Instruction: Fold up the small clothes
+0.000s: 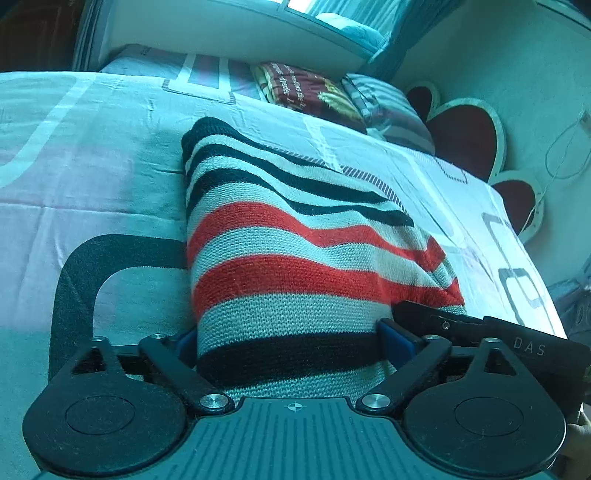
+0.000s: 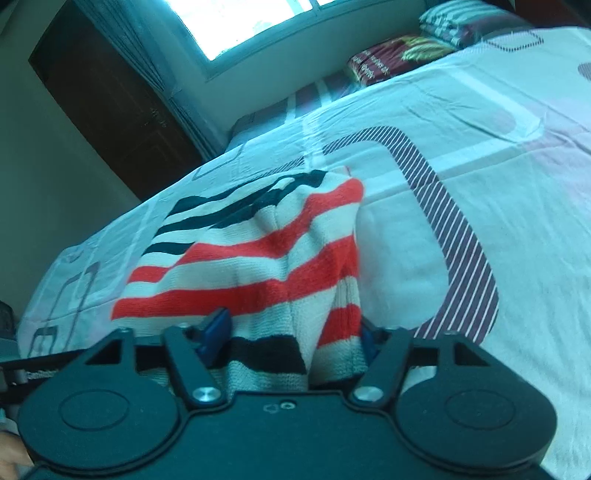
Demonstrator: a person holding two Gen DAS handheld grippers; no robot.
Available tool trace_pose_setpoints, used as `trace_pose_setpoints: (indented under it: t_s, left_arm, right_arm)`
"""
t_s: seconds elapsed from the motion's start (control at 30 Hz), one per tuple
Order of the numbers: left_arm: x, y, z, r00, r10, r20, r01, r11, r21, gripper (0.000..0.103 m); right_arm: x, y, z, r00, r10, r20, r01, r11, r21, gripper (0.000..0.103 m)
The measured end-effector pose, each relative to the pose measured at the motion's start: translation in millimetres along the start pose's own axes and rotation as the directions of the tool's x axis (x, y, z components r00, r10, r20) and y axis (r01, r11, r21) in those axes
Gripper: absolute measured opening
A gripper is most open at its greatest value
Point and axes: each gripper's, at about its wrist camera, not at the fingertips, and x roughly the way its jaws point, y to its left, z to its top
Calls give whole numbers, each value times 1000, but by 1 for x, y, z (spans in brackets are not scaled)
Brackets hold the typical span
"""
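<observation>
A small knitted garment (image 1: pixel 295 251) with white, red and black stripes lies on the bed, its near edge lifted. It also shows in the right wrist view (image 2: pixel 258 258). My left gripper (image 1: pixel 290 341) has the garment's near edge between its blue fingers (image 1: pixel 397 341). My right gripper (image 2: pixel 291 339) has the other part of the near edge between its blue fingers (image 2: pixel 214 332); the cloth bunches and folds there. The right gripper's black body (image 1: pixel 517 343) shows at the lower right of the left wrist view. The fingertips are hidden by the cloth.
The bed sheet (image 1: pixel 92 166) is pale with pink and dark rounded shapes. Folded blankets (image 1: pixel 314 92) and pillows lie at the head of the bed, by a heart-shaped headboard (image 1: pixel 465 136). A window (image 2: pixel 243 26) and dark door (image 2: pixel 107 99) stand beyond.
</observation>
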Motion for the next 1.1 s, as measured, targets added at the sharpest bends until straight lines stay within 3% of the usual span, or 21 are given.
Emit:
trace_pose_setpoints:
  t_s: [0.13, 0.2, 0.27, 0.37, 0.57, 0.7, 1.1]
  left_arm:
    - [-1, 0, 0, 1000, -3, 6, 3, 1000, -4, 86]
    - [-3, -1, 0, 1000, -1, 16, 1, 1000, -2, 79]
    - [-9, -2, 1, 999, 3, 36, -2, 1000, -9, 66]
    - [-20, 0, 3, 999, -6, 46, 8, 999, -33, 58]
    - [-56, 10, 12, 994, 0, 106, 5, 999, -41, 57]
    - [-92, 29, 17, 987, 47, 154, -43, 999, -29, 57]
    - [-180, 150, 26, 965, 159, 210, -146, 986, -77, 57]
  right_arm:
    - [-1, -8, -2, 999, 37, 2, -37, 998, 52, 53]
    - [-2, -8, -3, 999, 50, 7, -50, 996, 74, 47]
    - [-11, -6, -4, 998, 56, 32, -59, 995, 85, 37]
    - [-21, 6, -4, 995, 74, 64, -78, 995, 60, 35]
    - [-33, 37, 4, 986, 139, 96, -142, 990, 26, 34]
    - [-26, 71, 6, 977, 190, 94, -190, 982, -8, 34]
    - [33, 202, -20, 960, 277, 46, -274, 960, -58, 34]
